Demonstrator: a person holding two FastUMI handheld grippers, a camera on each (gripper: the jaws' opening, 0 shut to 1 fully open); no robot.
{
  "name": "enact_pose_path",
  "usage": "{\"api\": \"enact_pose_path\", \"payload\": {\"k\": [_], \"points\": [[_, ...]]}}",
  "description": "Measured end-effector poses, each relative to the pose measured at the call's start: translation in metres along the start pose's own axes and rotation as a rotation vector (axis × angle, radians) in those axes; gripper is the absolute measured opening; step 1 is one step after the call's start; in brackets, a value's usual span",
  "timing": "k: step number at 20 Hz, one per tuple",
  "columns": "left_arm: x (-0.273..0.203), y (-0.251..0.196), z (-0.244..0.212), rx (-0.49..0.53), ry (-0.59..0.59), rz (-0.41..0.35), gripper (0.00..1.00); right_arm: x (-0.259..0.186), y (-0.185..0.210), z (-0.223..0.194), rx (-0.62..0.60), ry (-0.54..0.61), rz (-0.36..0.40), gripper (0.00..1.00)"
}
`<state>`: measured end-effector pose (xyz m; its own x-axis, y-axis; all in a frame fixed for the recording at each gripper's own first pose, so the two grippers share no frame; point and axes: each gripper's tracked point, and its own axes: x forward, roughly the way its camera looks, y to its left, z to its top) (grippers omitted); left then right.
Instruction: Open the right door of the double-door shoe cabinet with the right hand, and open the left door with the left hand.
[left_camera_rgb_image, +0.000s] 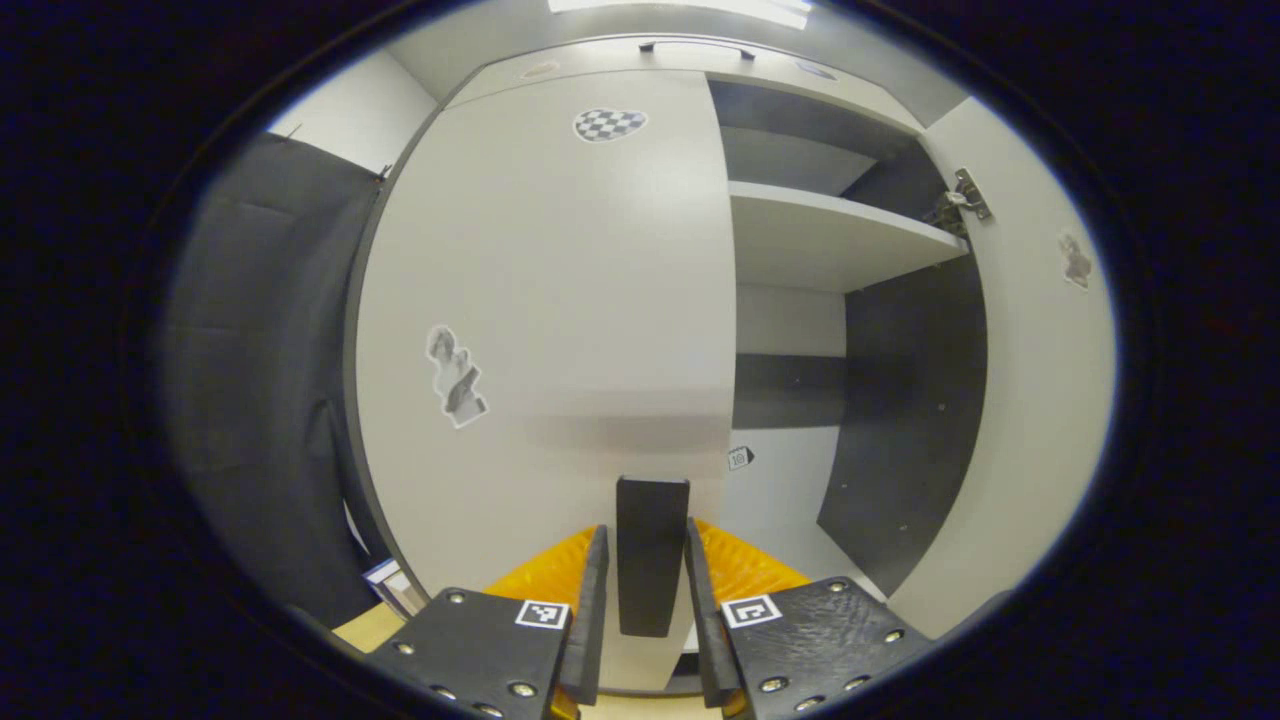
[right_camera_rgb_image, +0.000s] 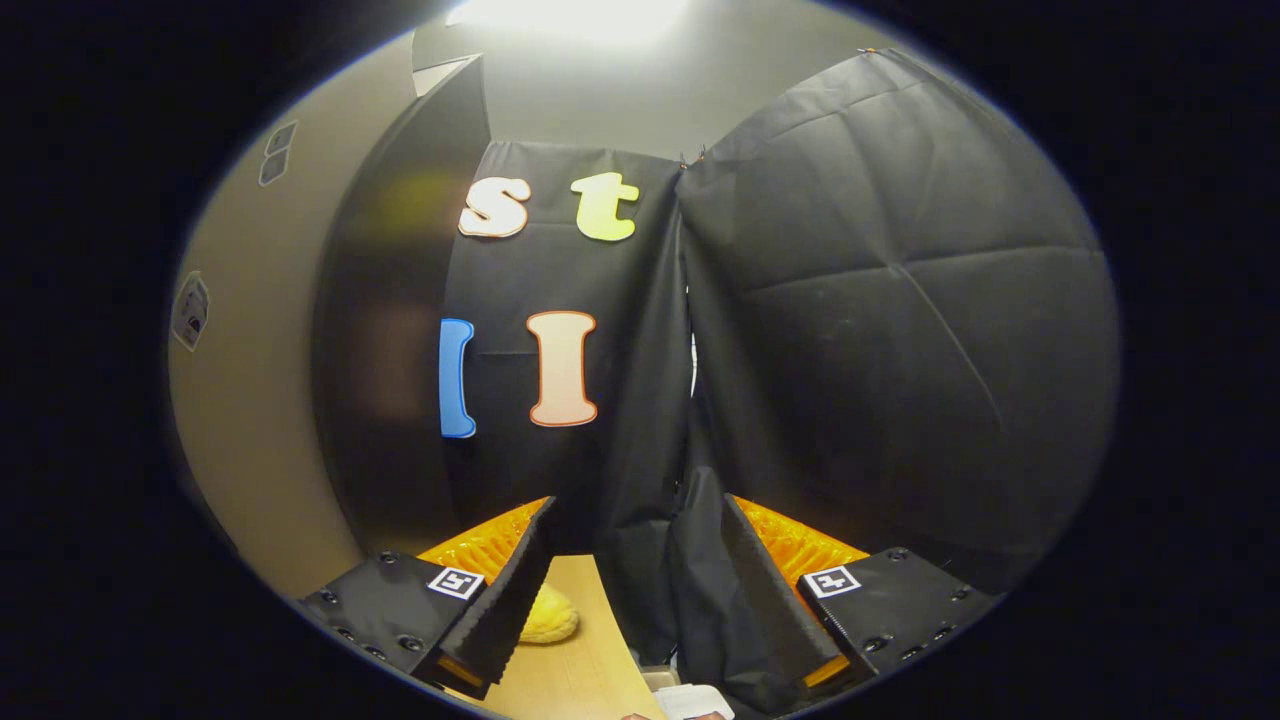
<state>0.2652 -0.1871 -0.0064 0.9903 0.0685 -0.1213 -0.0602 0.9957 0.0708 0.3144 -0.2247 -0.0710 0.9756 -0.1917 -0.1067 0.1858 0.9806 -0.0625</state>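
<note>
In the left gripper view the cabinet's white left door (left_camera_rgb_image: 560, 300) faces me, with its black upright handle (left_camera_rgb_image: 652, 590) near its right edge. My left gripper (left_camera_rgb_image: 648, 530) is shut on that handle, one finger pressed on each side. The right door (left_camera_rgb_image: 1045, 380) is swung wide open, its hinge (left_camera_rgb_image: 966, 194) visible, and it exposes a white shelf (left_camera_rgb_image: 830, 235) and dark inner walls. In the right gripper view my right gripper (right_camera_rgb_image: 638, 510) is open and holds nothing. It points at the black cloth wall, with the pale open right door (right_camera_rgb_image: 250, 400) off to its left.
Black cloth (left_camera_rgb_image: 260, 380) hangs left of the cabinet. A wooden surface (right_camera_rgb_image: 565, 660) lies below the right gripper, with a yellow object (right_camera_rgb_image: 552, 618) on it beside the left finger. Something white (right_camera_rgb_image: 697, 702) sits at the bottom edge.
</note>
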Motion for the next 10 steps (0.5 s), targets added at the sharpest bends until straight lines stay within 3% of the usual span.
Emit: {"api": "enact_pose_path", "payload": {"k": [7,10], "points": [[0.0,0.0,-0.004,0.057,-0.015,0.053,0.22,0.007,0.007,-0.004,0.037,0.019,0.043,0.97],[0.002,0.0,-0.005,0.087,-0.003,0.051,0.08,0.007,0.01,-0.01,0.063,0.04,0.049,0.97]]}}
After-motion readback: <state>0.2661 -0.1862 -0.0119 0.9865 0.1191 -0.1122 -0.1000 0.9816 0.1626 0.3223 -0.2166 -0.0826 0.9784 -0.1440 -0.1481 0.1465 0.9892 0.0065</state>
